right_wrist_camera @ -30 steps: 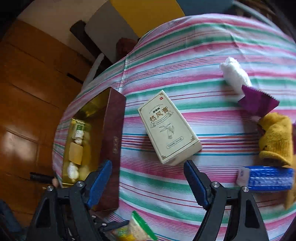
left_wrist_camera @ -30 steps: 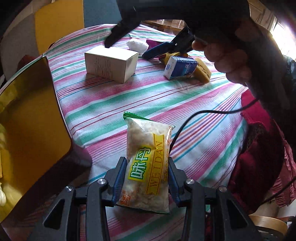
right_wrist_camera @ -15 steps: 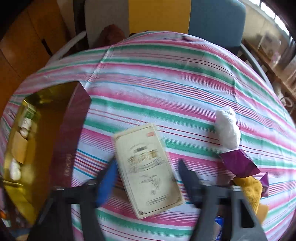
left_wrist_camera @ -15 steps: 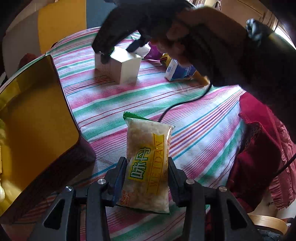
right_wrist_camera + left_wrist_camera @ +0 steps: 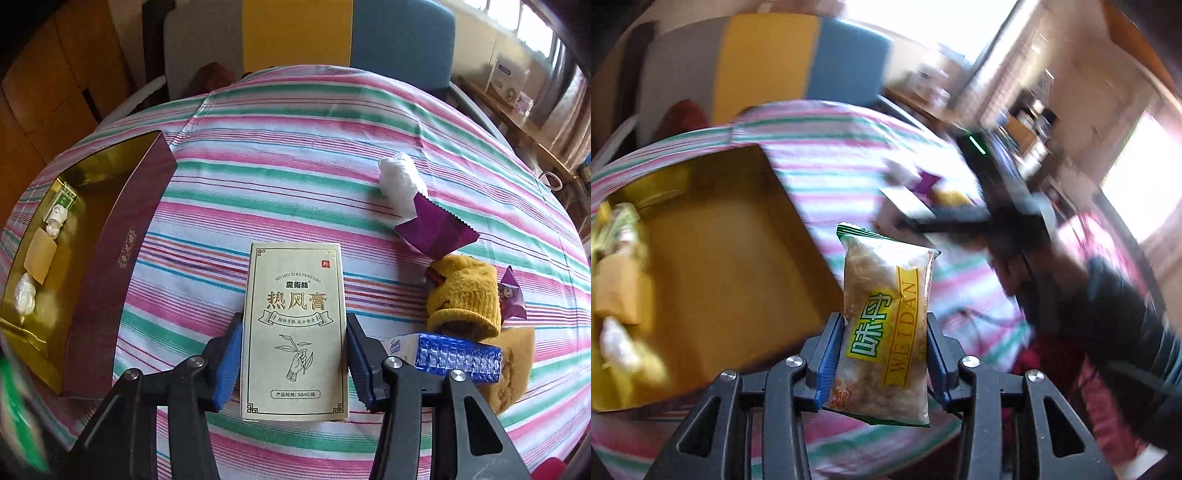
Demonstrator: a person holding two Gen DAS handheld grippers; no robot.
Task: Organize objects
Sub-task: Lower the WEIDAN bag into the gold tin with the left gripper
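Note:
My left gripper (image 5: 885, 354) is shut on a snack packet (image 5: 886, 317) with a yellow and green label, held above the table beside the gold-lined maroon box (image 5: 727, 258). My right gripper (image 5: 294, 363) is shut on the cream carton (image 5: 295, 325) that lies flat on the striped cloth; both blue pads touch its sides. The maroon box (image 5: 110, 258) is left of it and holds several small items. The right gripper and hand show blurred in the left wrist view (image 5: 979, 218).
To the right of the carton lie a white wad (image 5: 400, 181), a purple wrapper (image 5: 434, 230), a yellow knitted sock (image 5: 465, 295), a blue tissue pack (image 5: 448, 356) and a sponge (image 5: 513, 369). Chairs (image 5: 295, 40) stand behind the round table (image 5: 295, 122).
My right gripper came down around the cream carton and closed on its sides. My left gripper lifted and swung the snack packet toward the box; its view is blurred from motion.

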